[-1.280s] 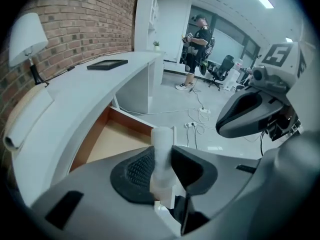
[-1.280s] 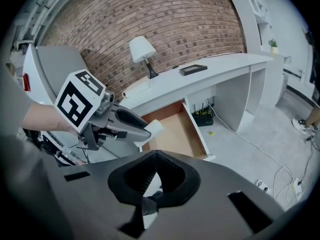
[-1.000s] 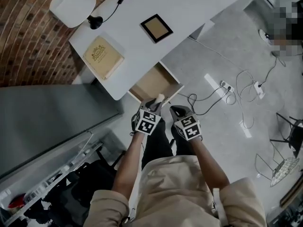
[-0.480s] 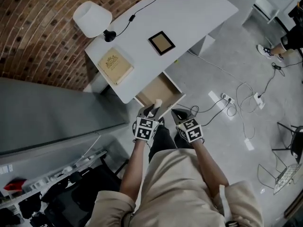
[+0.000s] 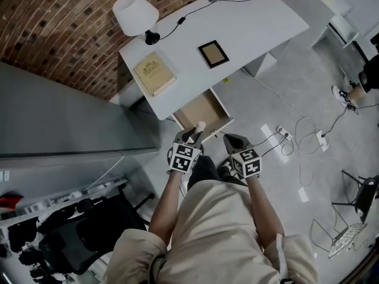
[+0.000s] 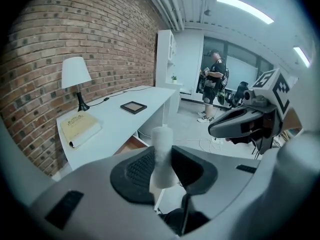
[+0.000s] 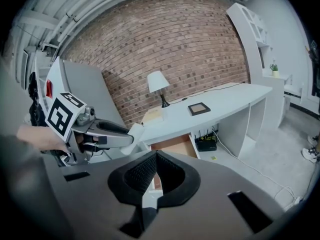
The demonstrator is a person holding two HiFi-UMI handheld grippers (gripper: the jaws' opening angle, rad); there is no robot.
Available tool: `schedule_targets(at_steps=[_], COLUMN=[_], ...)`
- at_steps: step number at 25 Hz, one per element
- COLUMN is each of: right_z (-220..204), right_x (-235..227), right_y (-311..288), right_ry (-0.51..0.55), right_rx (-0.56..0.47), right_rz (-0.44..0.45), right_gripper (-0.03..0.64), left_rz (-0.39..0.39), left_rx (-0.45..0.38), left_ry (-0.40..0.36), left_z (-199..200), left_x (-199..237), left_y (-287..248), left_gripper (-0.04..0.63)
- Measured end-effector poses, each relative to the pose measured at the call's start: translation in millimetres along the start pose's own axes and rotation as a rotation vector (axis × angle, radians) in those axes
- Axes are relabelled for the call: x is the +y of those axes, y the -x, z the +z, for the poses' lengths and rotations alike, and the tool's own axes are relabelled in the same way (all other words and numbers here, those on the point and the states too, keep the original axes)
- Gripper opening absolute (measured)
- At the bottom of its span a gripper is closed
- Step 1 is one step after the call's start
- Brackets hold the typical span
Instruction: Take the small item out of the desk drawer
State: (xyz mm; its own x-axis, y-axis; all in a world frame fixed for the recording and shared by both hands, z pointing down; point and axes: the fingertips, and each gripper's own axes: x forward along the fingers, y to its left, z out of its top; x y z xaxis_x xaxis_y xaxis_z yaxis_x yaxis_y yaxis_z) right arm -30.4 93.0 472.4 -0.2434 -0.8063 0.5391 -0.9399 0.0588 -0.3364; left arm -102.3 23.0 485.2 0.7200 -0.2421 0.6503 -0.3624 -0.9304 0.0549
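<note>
The white desk (image 5: 237, 28) has its drawer (image 5: 201, 112) pulled open. In front of the desk, the left claw (image 5: 190, 136) squeezes a little white tube (image 5: 199, 126) (it stands straight up) by the drawer's front edge. Beside it, the right claw (image 5: 233, 142) is pinched together on nothing.

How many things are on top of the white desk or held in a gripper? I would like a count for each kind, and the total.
Lamp: 1
Book: 1
Picture frame: 1
Small white cylinder, in the left gripper: 1
Total: 4
</note>
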Motion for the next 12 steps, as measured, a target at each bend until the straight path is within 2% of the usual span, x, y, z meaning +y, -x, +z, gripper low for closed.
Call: schedule_targets(at_steps=[12], right_z=[-2], right_x=[13], right_y=[-5], right_ry=[0.005], right_rx=[-0.006], right_rz=[0.028], right_gripper=[0.023], left_rz=[0.023], left_rx=[0.013], left_ry=[0.015], left_z=[-12], left_x=[5], left_y=[14], left_gripper=[0.117])
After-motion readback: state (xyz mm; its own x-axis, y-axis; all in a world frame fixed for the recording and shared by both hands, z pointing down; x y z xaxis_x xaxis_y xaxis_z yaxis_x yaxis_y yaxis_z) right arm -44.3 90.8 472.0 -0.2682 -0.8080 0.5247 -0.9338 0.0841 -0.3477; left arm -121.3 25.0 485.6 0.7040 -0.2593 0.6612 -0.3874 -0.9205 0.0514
